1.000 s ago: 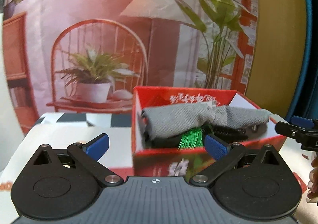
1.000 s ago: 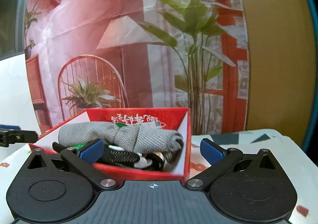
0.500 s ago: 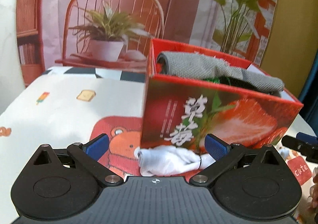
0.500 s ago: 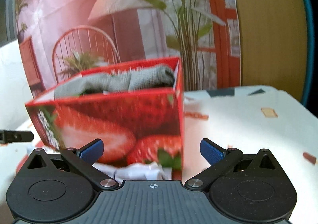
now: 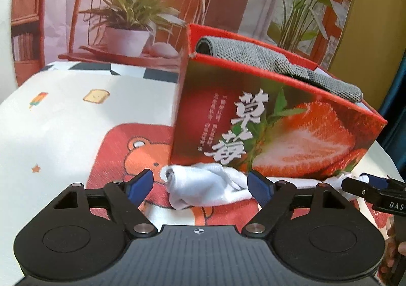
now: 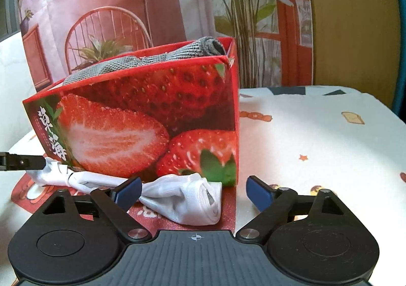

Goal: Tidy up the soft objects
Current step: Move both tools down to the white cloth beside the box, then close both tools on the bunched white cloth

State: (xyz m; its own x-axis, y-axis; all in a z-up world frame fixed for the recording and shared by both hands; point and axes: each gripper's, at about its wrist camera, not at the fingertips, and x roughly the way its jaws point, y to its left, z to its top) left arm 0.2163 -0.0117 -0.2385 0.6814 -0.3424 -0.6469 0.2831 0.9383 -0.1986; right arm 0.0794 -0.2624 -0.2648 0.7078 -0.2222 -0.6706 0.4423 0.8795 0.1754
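Left gripper (image 5: 200,183): fingers apart, blue pads on either side of one end of a white sock (image 5: 203,188). Pads are near the fabric; whether they touch it cannot be told. Nothing is clamped.

Right gripper (image 6: 194,190): fingers apart, wide gap. The other bunched end of the white sock (image 6: 187,199) lies between them, closer to the left pad. Contact cannot be told.

The white sock lies on the tablecloth (image 5: 63,118), stretched along the foot of the box's front wall and touching it or just beside it. Its middle looks twisted. In the right wrist view the tip of the left gripper appears at the far left edge, next to the sock's far end; in the left wrist view the right gripper's tip appears at the far right edge, next to the opposite end.

Behind the sock: a red box (image 5: 279,128) printed with strawberries and white characters, upright on the tablecloth, top open. A grey cloth (image 5: 253,57) lies across the top, partly above the rim, one end drooping over the corner.

The tablecloth is white with small cartoon prints and a red patch with a bear (image 5: 142,154) under the sock.

Farthest: a printed backdrop (image 6: 127,6) with a chair, potted plants and a lamp.
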